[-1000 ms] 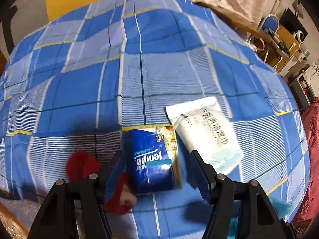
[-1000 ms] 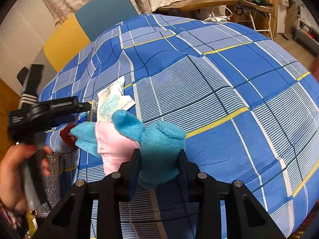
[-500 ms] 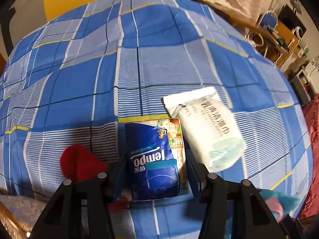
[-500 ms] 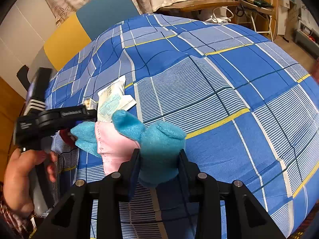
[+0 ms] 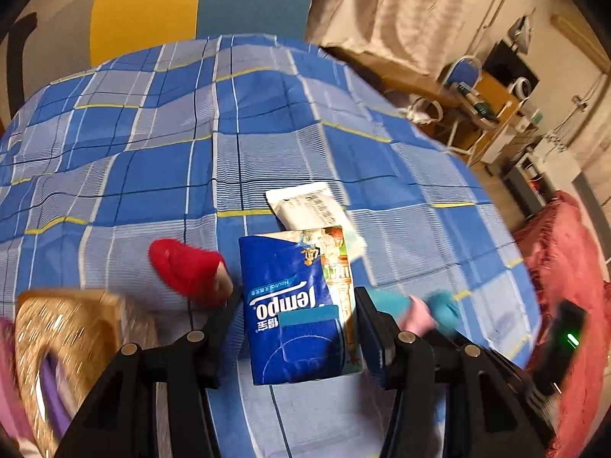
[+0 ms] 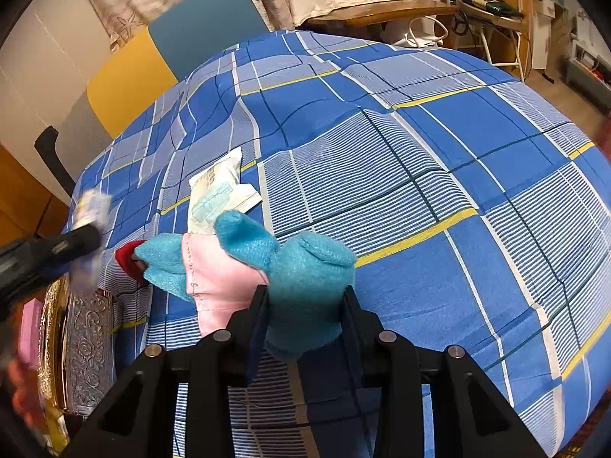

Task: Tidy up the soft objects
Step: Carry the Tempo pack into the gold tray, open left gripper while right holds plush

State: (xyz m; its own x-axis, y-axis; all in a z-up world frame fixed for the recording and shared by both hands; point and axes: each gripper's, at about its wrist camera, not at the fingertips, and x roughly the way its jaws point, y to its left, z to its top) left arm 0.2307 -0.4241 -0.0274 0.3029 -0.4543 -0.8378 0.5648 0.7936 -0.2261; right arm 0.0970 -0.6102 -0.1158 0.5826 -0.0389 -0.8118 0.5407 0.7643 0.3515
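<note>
the blue tempo tissue pack (image 5: pixel 301 313) sits between the left tool's (image 5: pixel 298 328) fingers, above the blue checked bed cover (image 5: pixel 152 160). on the cover, a white plastic packet (image 5: pixel 309 208) lies behind it, a red plush piece (image 5: pixel 183 267) to its left and a teal-and-pink plush toy (image 6: pixel 267 263) to its right. an ornate gold box (image 6: pixel 82 343) stands at the cover's left edge.

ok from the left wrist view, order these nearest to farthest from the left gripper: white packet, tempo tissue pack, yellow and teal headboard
1. tempo tissue pack, between the left gripper's fingers
2. white packet, just beyond it on the bedspread
3. yellow and teal headboard, at the far end
</note>
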